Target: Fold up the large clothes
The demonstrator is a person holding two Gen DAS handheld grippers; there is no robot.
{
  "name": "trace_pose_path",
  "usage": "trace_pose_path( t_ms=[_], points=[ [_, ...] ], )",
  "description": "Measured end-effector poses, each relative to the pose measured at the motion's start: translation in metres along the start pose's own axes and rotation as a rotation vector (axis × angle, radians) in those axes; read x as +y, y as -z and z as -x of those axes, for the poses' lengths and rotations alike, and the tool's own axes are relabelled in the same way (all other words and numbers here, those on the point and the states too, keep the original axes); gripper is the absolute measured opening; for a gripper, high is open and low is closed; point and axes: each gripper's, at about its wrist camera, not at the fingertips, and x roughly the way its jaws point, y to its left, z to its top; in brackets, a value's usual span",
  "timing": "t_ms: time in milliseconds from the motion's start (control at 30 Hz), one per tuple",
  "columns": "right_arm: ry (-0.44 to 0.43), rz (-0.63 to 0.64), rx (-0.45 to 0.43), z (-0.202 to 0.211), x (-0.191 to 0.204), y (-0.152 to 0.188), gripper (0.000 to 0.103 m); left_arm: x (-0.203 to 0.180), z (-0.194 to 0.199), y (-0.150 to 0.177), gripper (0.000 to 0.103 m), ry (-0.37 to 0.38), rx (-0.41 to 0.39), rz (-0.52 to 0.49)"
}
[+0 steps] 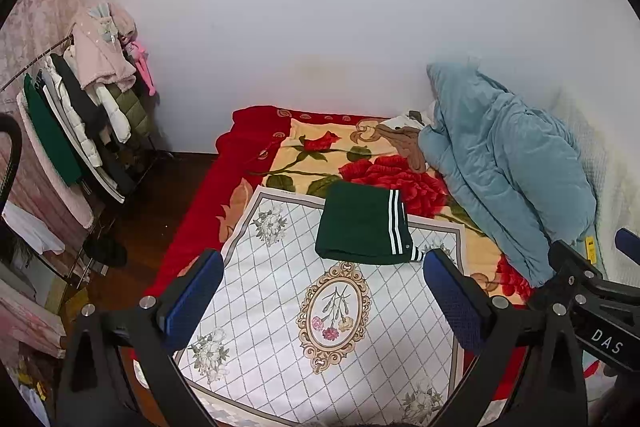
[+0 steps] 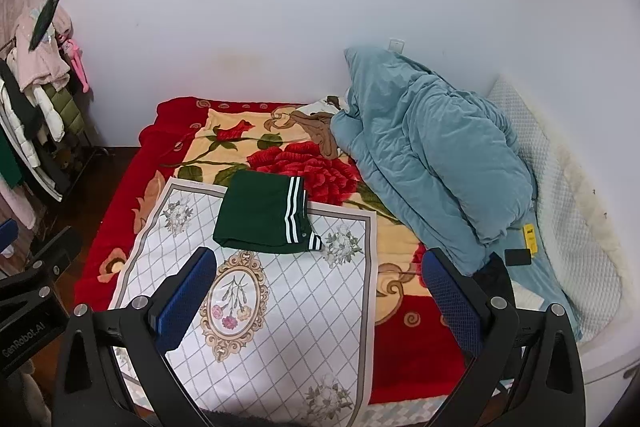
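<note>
A dark green garment (image 1: 362, 227) with white stripes lies folded into a neat rectangle at the far end of a white patterned cloth (image 1: 304, 311) spread on the bed. The right wrist view shows the same green garment (image 2: 264, 217) on the white cloth (image 2: 280, 307). My left gripper (image 1: 320, 299) hangs open above the cloth, well short of the garment, with nothing between its blue pads. My right gripper (image 2: 318, 297) is also open and empty, held over the cloth's right part. The right gripper's body (image 1: 592, 291) shows at the right edge of the left wrist view.
A red floral blanket (image 2: 304, 155) covers the bed. A bunched blue duvet (image 2: 432, 155) fills the right side, with a brown garment (image 2: 320, 131) beside it. A clothes rack (image 1: 80, 115) stands left on the dark floor. A black object and a yellow item (image 2: 530, 237) lie near the white mattress edge.
</note>
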Motion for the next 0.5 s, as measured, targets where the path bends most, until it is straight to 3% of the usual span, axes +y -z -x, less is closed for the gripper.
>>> trace_pose_path(
  t_ms=[500],
  points=[
    [-0.002, 0.007, -0.011, 0.0057, -0.0073, -0.0015, 0.103, -0.0057, 0.0049, 0.0010, 0.102, 0.003, -0.002, 0.008]
  ],
)
